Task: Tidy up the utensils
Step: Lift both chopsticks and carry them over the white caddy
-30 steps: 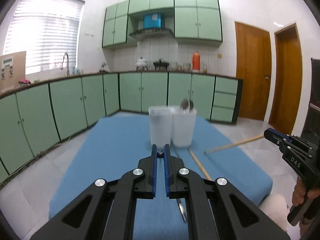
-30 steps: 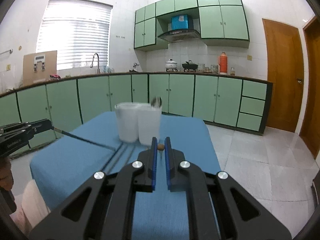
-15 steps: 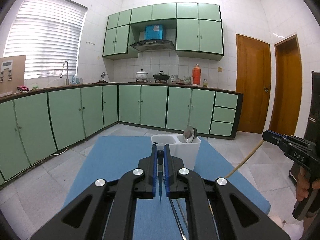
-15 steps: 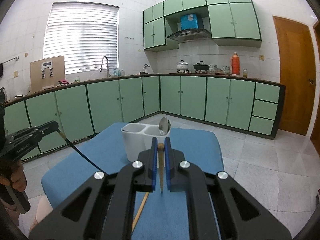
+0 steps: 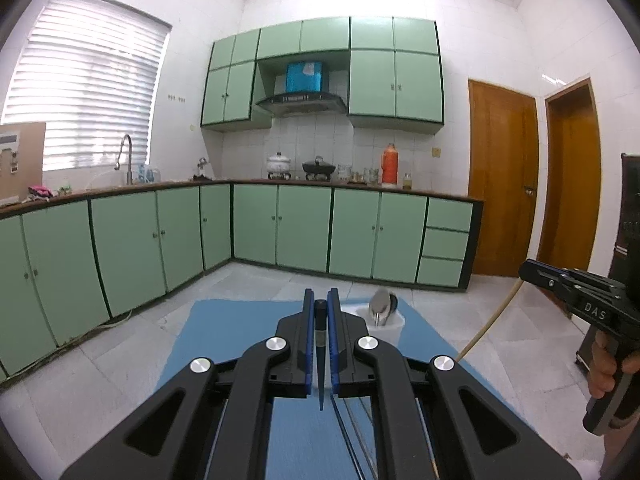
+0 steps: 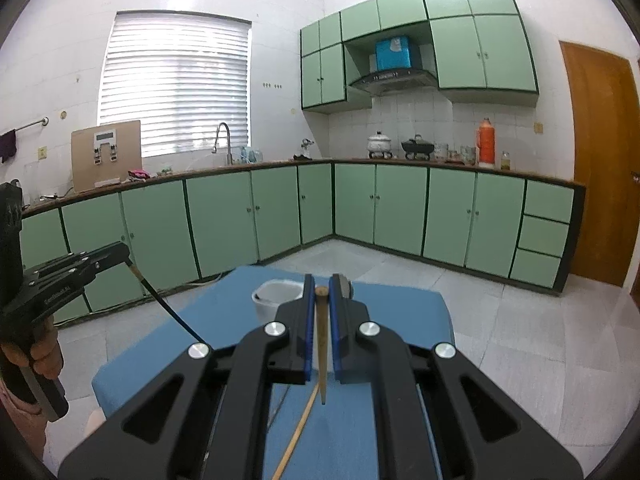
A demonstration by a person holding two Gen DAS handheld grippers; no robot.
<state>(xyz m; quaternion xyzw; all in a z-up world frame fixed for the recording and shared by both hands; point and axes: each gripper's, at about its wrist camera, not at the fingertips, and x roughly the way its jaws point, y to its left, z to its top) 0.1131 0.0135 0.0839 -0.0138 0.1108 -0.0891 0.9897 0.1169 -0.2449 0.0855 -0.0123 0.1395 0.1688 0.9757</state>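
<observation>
My left gripper (image 5: 320, 305) is shut on a black chopstick (image 5: 321, 356) that hangs tip down above the blue table mat (image 5: 224, 328). My right gripper (image 6: 321, 280) is shut on a wooden chopstick (image 6: 321, 344), also tip down. A white two-compartment utensil holder (image 5: 390, 326) stands on the mat ahead, with spoons (image 5: 380, 312) in its right compartment. In the right wrist view the holder (image 6: 278, 300) sits just left of the fingers. Another wooden chopstick (image 6: 298, 432) and dark utensils (image 5: 352, 432) lie on the mat below.
The blue mat (image 6: 384, 308) covers a small table in a kitchen with green cabinets (image 5: 304, 228). Tiled floor (image 5: 100, 360) surrounds the table. The other hand-held gripper shows at the right edge of the left view (image 5: 580, 300) and at the left edge of the right view (image 6: 68, 276).
Both grippers have risen and pulled back from the holder, each lifting its chopstick off the mat. The holder now looks smaller and lower in both views.
</observation>
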